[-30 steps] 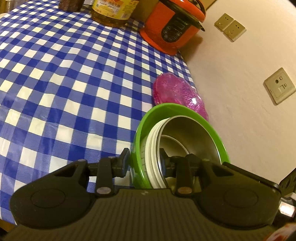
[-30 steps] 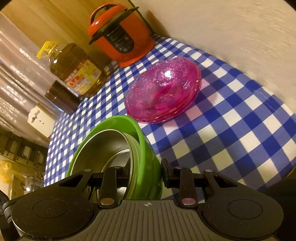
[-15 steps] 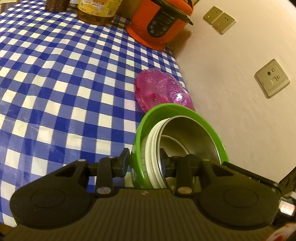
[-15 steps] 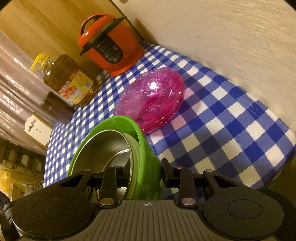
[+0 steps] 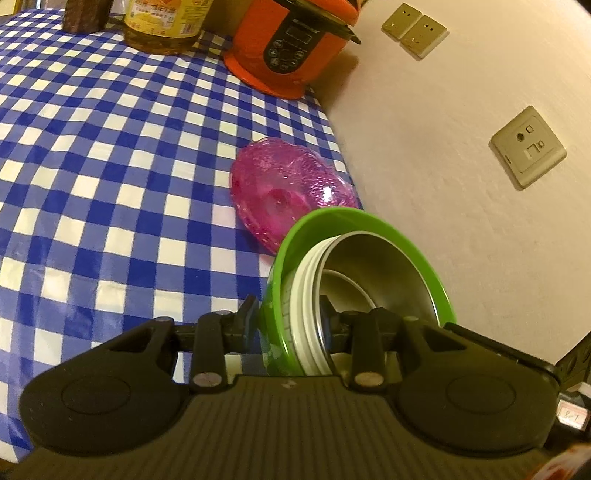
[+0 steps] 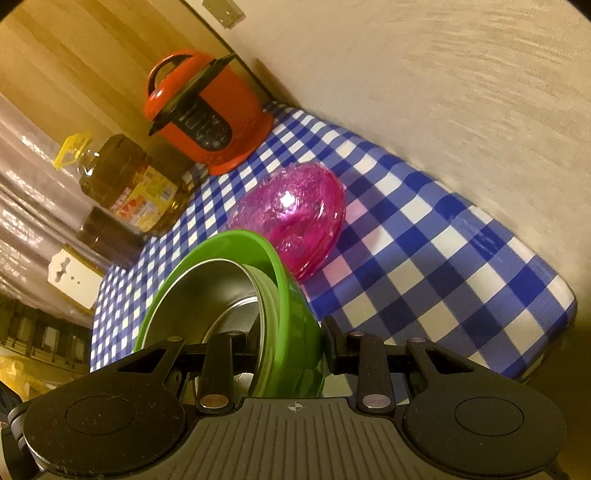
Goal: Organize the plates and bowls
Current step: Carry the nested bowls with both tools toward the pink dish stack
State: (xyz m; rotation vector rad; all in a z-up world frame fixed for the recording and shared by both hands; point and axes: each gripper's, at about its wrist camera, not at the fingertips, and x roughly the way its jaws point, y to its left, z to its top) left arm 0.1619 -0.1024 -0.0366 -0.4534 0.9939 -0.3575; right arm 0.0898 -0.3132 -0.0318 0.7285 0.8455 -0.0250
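A stack of bowls, a green bowl (image 5: 369,218) holding white-rimmed bowls (image 5: 306,291) and a steel bowl (image 5: 384,277), hangs above the blue checked table (image 5: 110,147). My left gripper (image 5: 288,321) is shut on its near rim. My right gripper (image 6: 291,343) is shut on the rim of the green bowl (image 6: 288,295) and steel bowl (image 6: 210,291) on the other side. A stack of pink glass plates (image 5: 288,188) lies on the table beyond, near the wall, and shows in the right wrist view (image 6: 291,218).
An orange rice cooker (image 5: 291,40) (image 6: 207,114), an oil bottle (image 5: 162,26) (image 6: 129,177) and a dark jar (image 6: 107,236) stand at the far end. A wall with sockets (image 5: 528,147) runs along the table's right side. The table edge (image 6: 546,332) is near.
Both grippers have carried the bowl stack back and up from the table. The pink plates and rice cooker now look farther away.
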